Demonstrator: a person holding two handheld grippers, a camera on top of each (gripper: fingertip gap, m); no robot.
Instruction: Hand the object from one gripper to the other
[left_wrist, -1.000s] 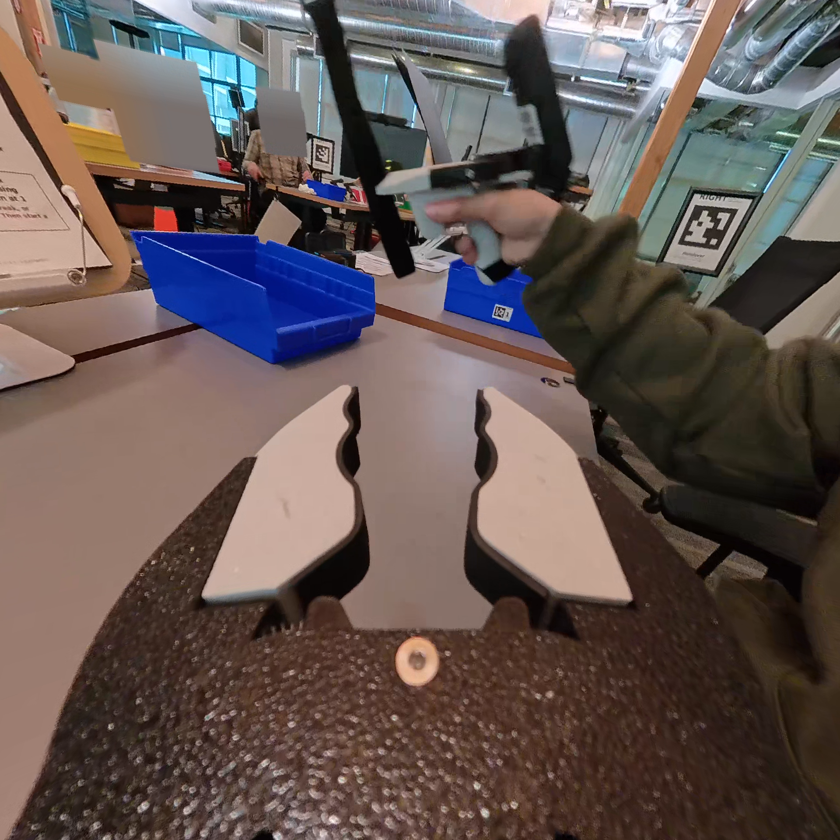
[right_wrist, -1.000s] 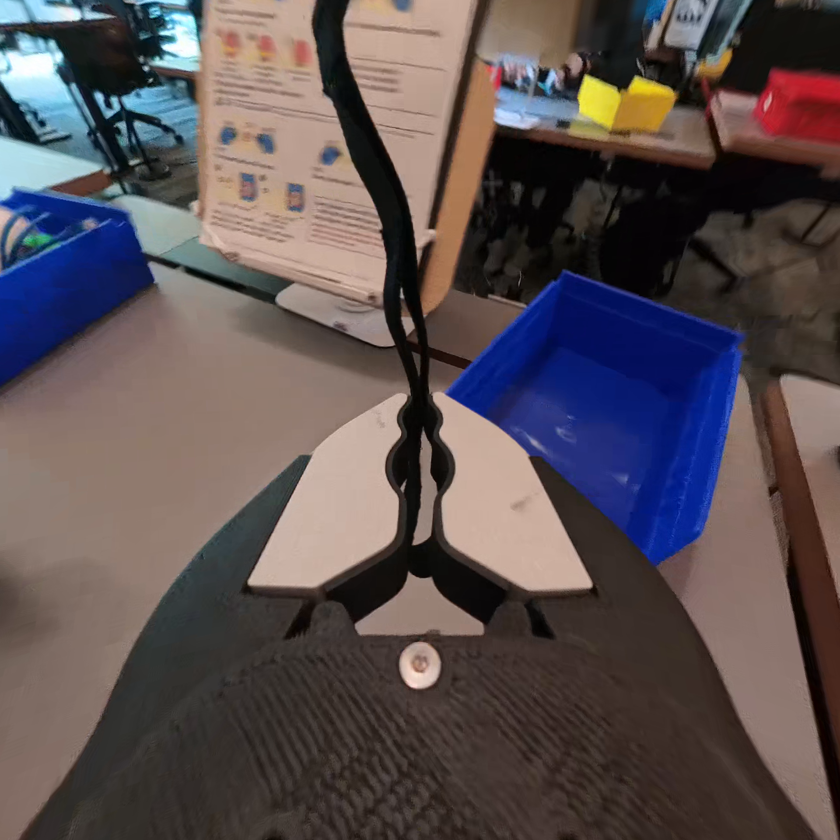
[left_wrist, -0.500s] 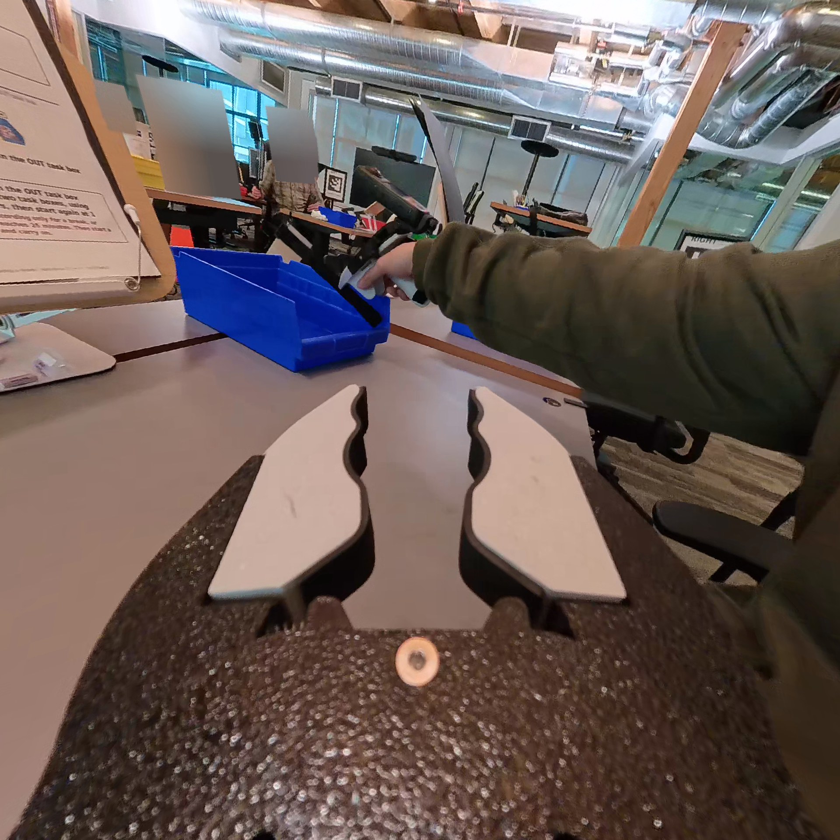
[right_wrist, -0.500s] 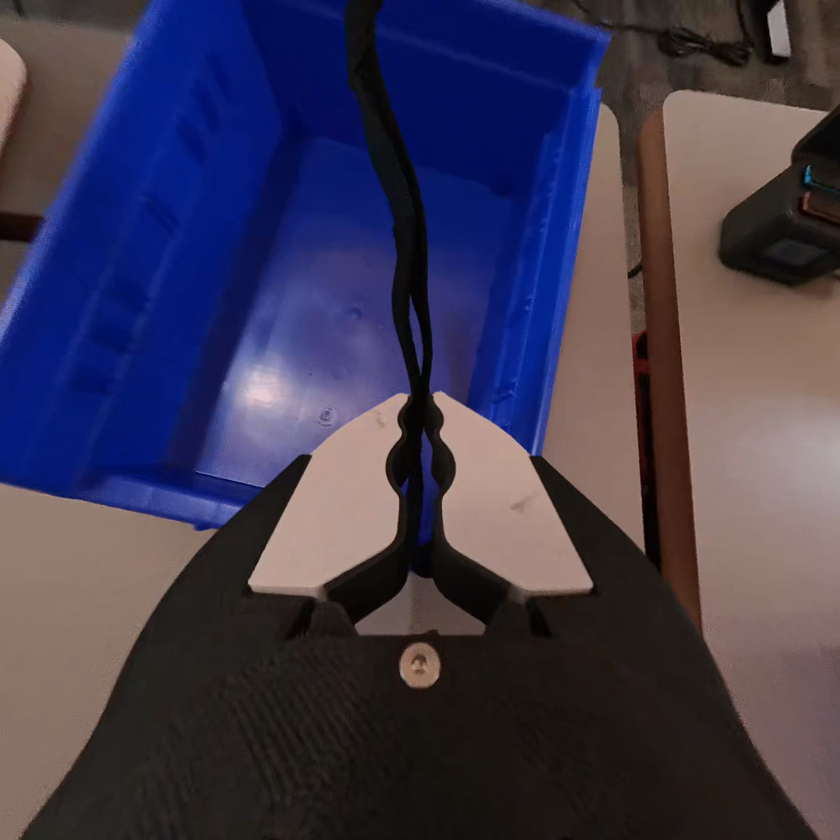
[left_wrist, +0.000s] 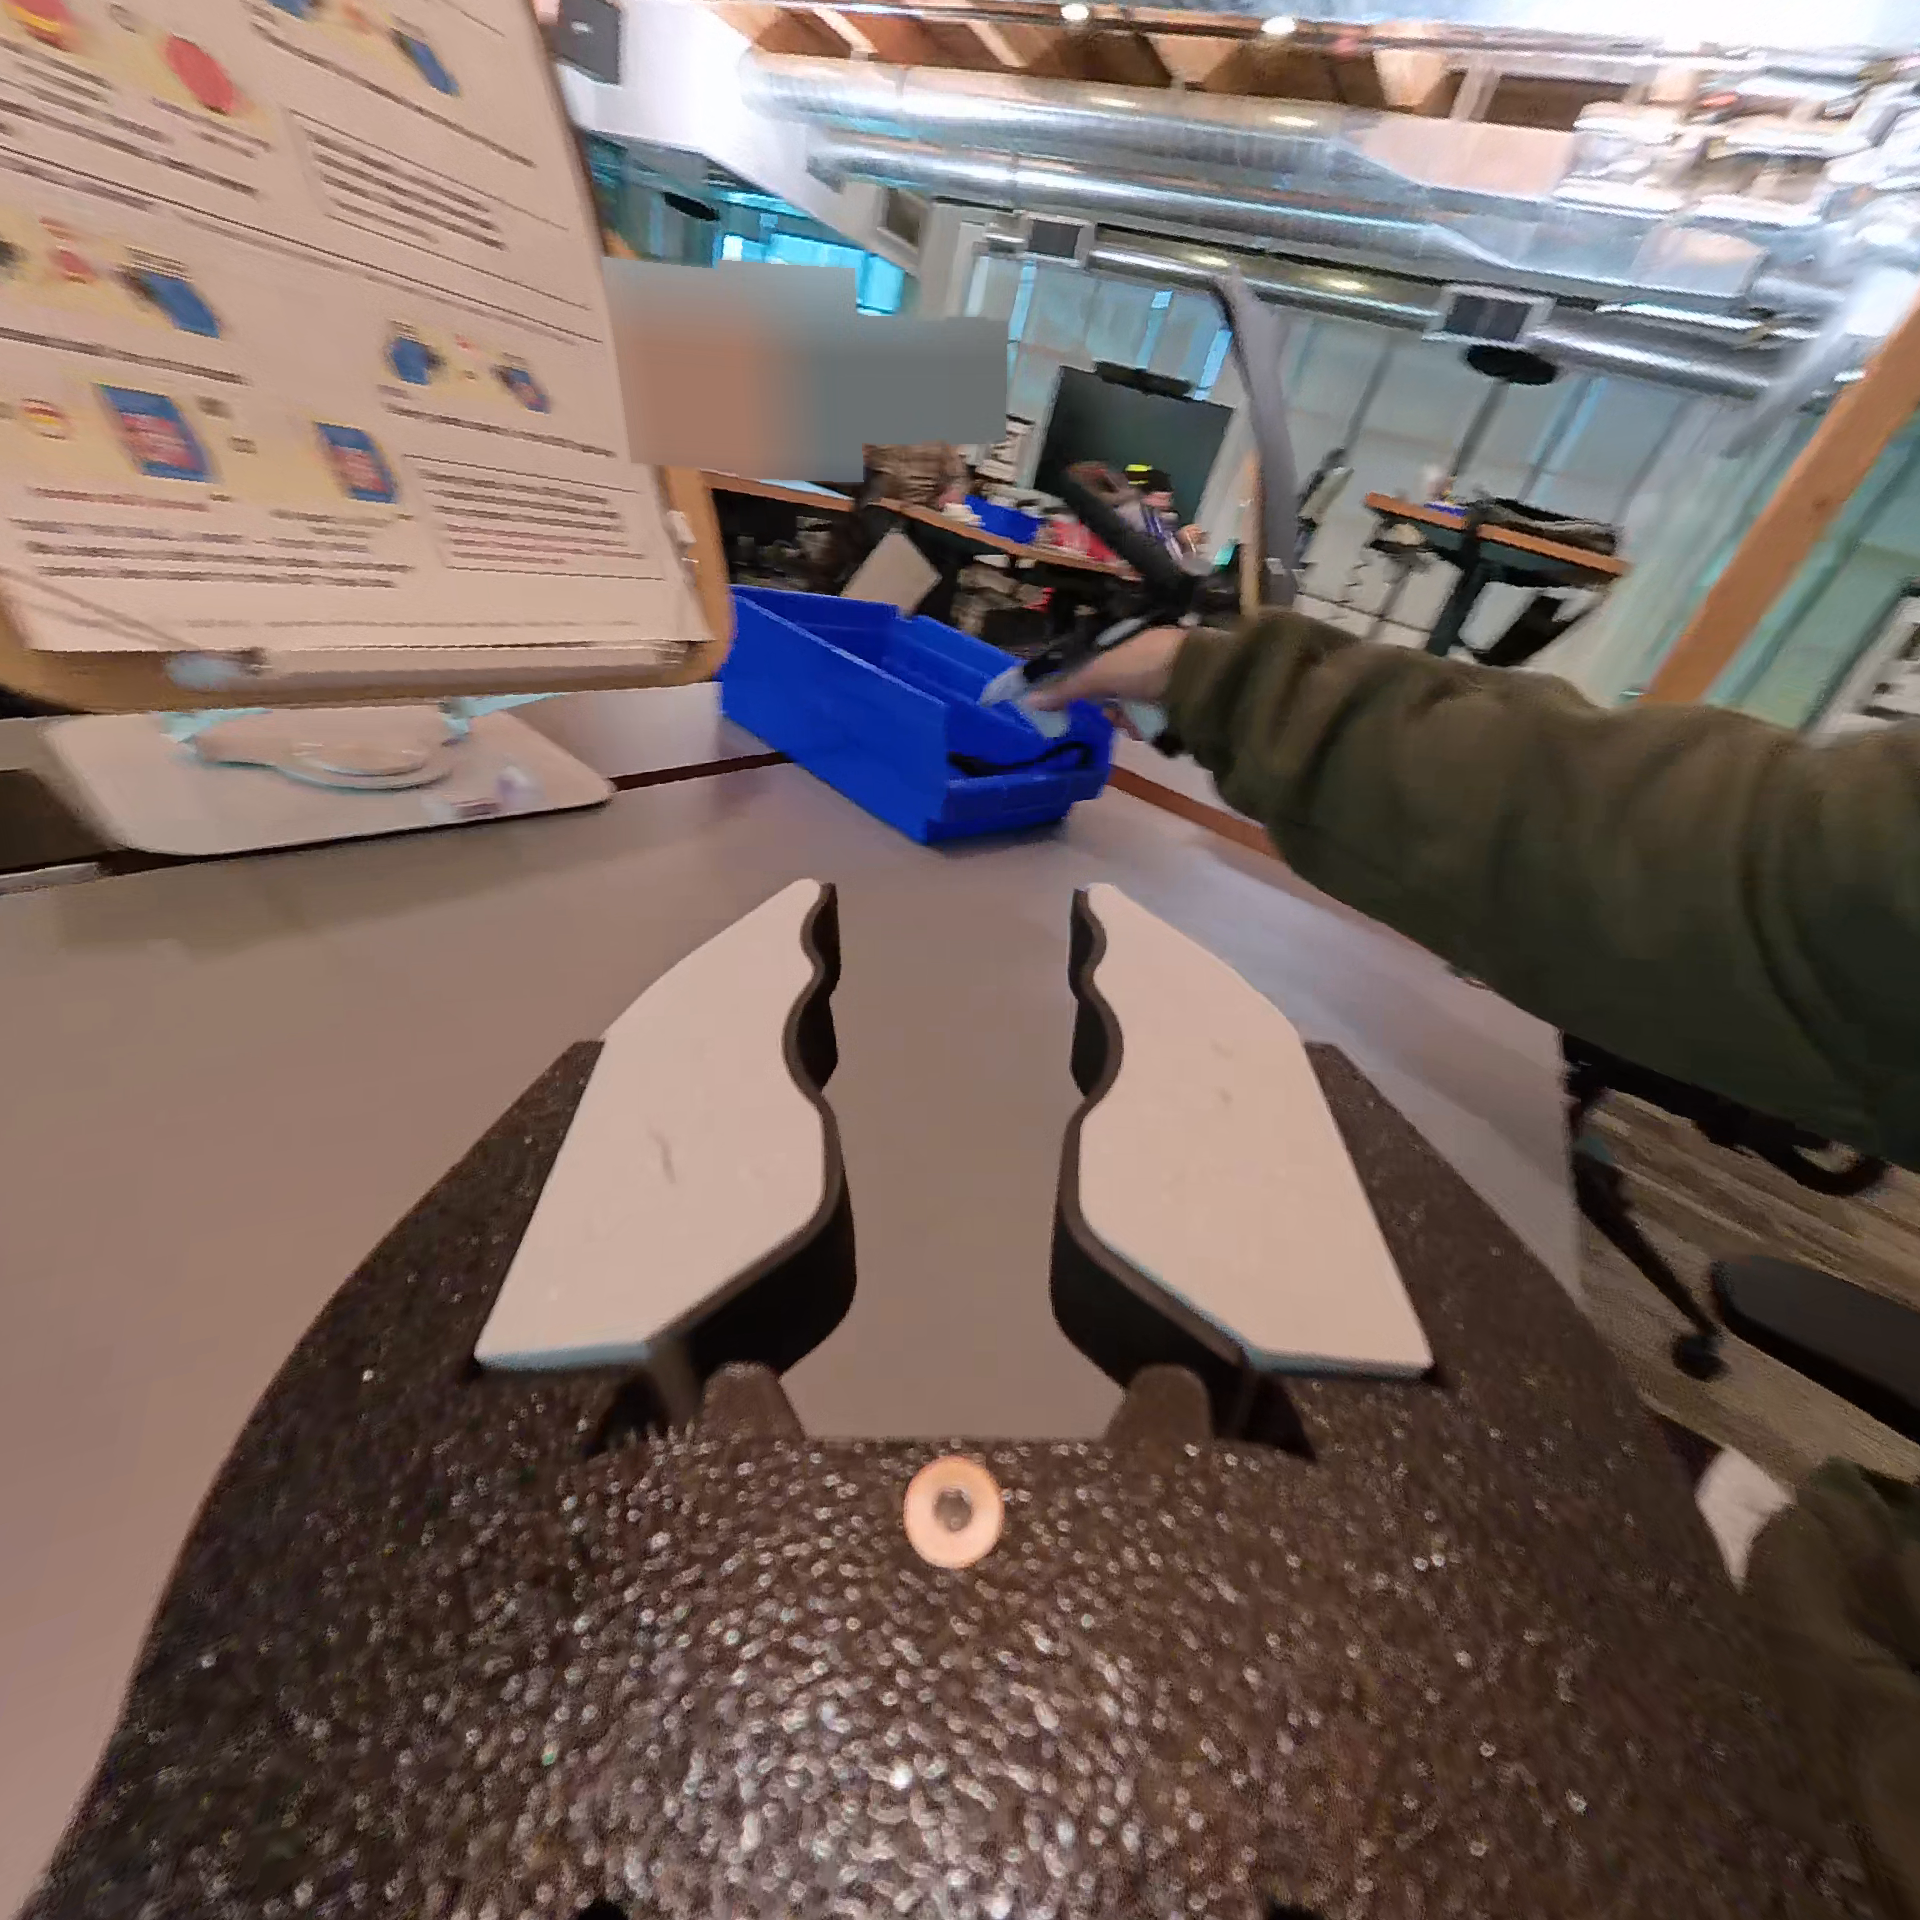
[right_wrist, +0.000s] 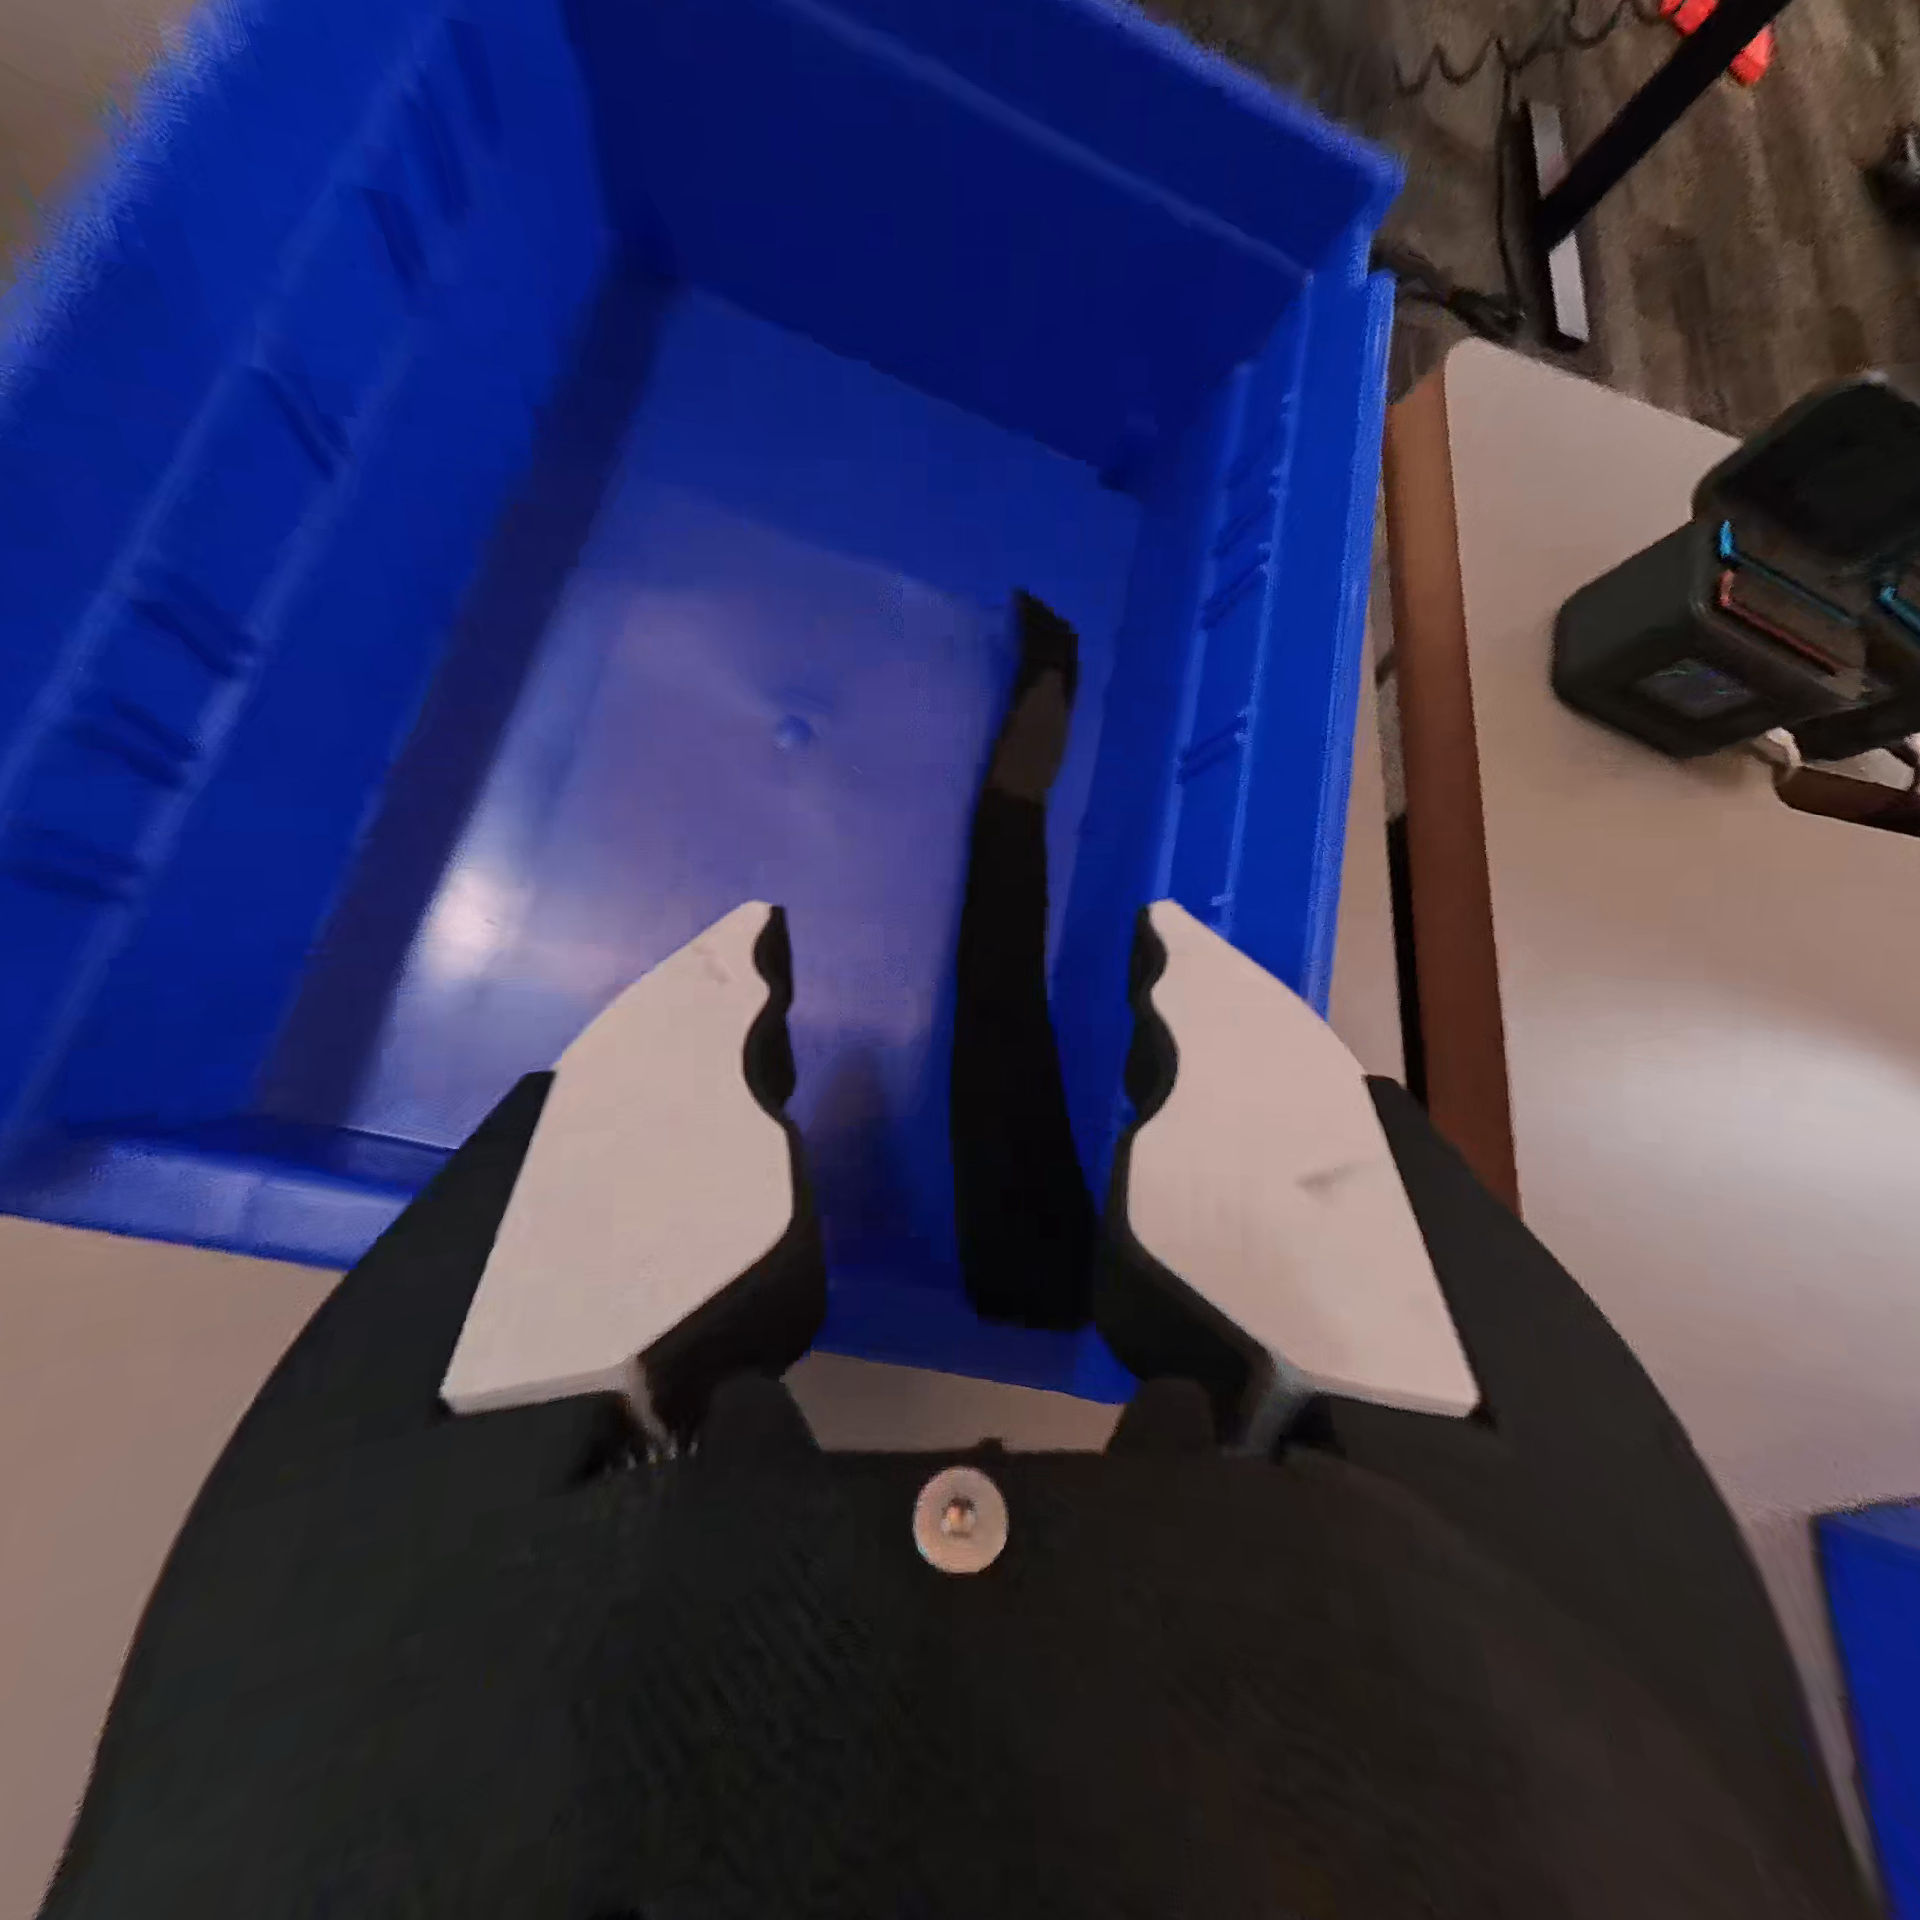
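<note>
A black strap (right_wrist: 1013, 1039) lies on the floor of the blue bin (right_wrist: 312, 582), along its right wall. My right gripper (right_wrist: 961, 920) is open and empty, hovering over the bin's near end just above the strap. My left gripper (left_wrist: 951, 899) is open and empty, low over the grey table, well short of the bin. In the left wrist view the blue bin (left_wrist: 862, 727) sits ahead, part of the strap (left_wrist: 1023, 761) shows inside it, and the right gripper (left_wrist: 1091, 644) is held over it by a hand in a green sleeve.
An instruction board on a white stand (left_wrist: 312, 343) stands left of the bin. A black device (right_wrist: 1766, 613) sits on the neighbouring table to the right. Another blue bin's corner (right_wrist: 1870, 1683) is at the right edge. An office chair (left_wrist: 1766, 1226) is beyond the table's right edge. About 55 cm separates my left fingertips from my right.
My right gripper moved over the blue bin, opened and let go of the black strap, which now lies in the bin. My left gripper stayed open and turned slightly left.
</note>
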